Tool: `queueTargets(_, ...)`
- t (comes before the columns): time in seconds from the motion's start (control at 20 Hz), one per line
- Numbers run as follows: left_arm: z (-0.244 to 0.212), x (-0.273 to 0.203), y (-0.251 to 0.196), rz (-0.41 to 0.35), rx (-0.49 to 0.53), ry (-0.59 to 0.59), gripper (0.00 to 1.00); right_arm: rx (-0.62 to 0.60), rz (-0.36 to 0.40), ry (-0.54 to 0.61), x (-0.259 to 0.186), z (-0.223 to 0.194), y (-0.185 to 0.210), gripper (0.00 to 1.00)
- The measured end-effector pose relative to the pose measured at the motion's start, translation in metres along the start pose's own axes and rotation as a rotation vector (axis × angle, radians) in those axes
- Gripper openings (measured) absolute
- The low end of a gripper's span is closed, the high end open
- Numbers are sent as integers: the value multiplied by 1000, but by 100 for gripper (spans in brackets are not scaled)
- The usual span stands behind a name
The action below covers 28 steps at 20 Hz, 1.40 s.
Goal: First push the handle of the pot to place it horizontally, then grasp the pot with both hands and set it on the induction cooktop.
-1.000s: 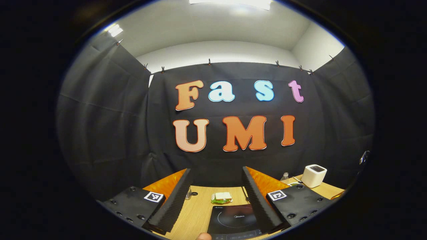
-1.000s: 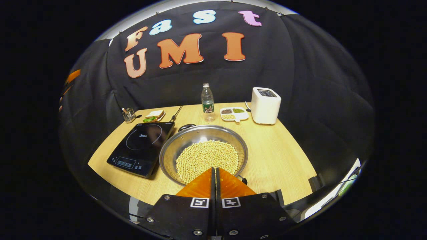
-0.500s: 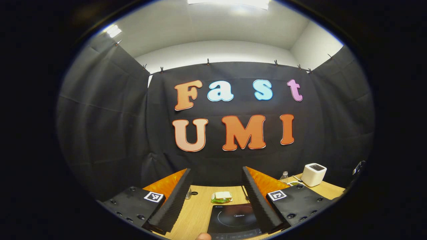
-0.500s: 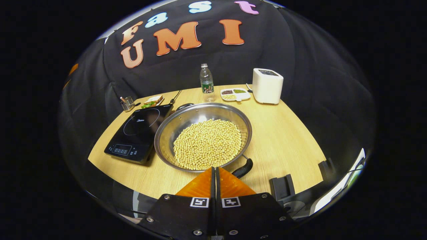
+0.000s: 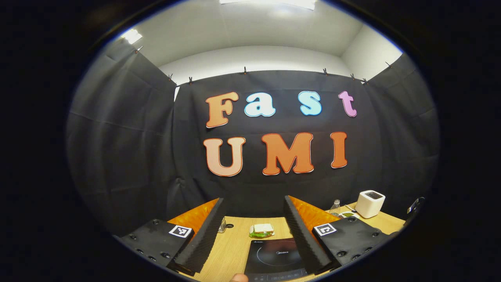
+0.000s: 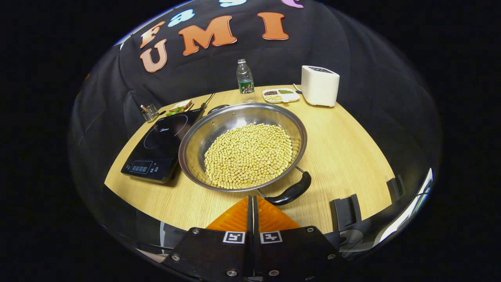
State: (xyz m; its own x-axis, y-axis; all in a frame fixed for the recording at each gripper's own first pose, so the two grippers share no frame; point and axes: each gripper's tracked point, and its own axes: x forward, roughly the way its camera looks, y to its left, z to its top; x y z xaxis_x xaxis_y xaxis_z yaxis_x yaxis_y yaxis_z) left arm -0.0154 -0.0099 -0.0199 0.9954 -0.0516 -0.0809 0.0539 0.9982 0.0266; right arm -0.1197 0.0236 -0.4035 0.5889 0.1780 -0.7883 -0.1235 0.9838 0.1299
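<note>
A wide steel pot point(image 6: 291, 123) full of yellow beans point(image 6: 248, 154) stands on the wooden table point(image 6: 344, 149). Its near black handle point(image 6: 291, 192) points toward me and to the right; the far handle point(image 6: 218, 108) sits at the back left rim. Left of the pot and close to it lies the black induction cooktop point(image 6: 158, 143). My right gripper point(image 6: 252, 199) is shut with nothing in it, hovering just short of the near handle. In the left gripper view, my left gripper point(image 5: 253, 203) is open above the cooktop point(image 5: 276, 256), with nothing between its fingers.
At the table's back stand a water bottle point(image 6: 244, 78), a white divided dish point(image 6: 280, 95) of beans and a white toaster point(image 6: 320, 85). A sandwich point(image 6: 178, 107) and a small wire holder point(image 6: 148, 113) lie back left. Black brackets point(image 6: 344, 211) sit on the near right edge.
The right gripper has drawn back and risen, so the pot's near handle has come fully into view ahead of its tips. The left gripper has barely shifted.
</note>
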Motion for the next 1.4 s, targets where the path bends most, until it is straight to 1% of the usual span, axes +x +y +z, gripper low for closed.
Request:
queueTargets(0.15,-3,3,1,0,4,3,100,6,-4,21,5,-4,-2,0)
queueTargets(0.25,-6,5,3,5,0,11,98,13,-5,25,10,-3,-4,0)
queueTargets(0.3,-8,7,4,9,-2,17,100,23,1,26,10,-2,-2,0)
queueTargets(0.4,-11,10,5,12,-5,25,94,38,-3,12,12,2,-5,0)
queueTargets(0.45,-13,10,5,12,-7,27,93,33,-19,7,13,4,-10,0)
queueTargets(0.5,-13,11,6,13,-9,28,94,25,-37,1,16,6,-14,0)
queueTargets(0.55,-12,12,6,12,-10,28,100,21,-55,-3,17,8,-19,0)
queueTargets(0.7,-13,12,5,9,-9,25,100,38,-72,-4,22,13,-27,0)
queueTargets(0.75,-12,11,5,9,-5,22,98,47,-75,-4,23,14,-30,0)
queueTargets(0.8,-11,11,5,10,-1,17,100,53,-80,-7,24,16,-33,0)
queueTargets(1.2,-4,11,-3,1,-3,2,100,90,-138,-26,36,33,-62,0)
queueTargets(1.25,-3,12,-4,0,-4,2,98,95,-143,-28,39,37,-64,0)
queueTargets(1.35,-5,11,-5,-1,-3,4,98,110,-148,-31,43,42,-69,0)
queueTargets(1.4,-4,11,-6,-1,-3,6,100,118,-150,-34,45,44,-72,0)
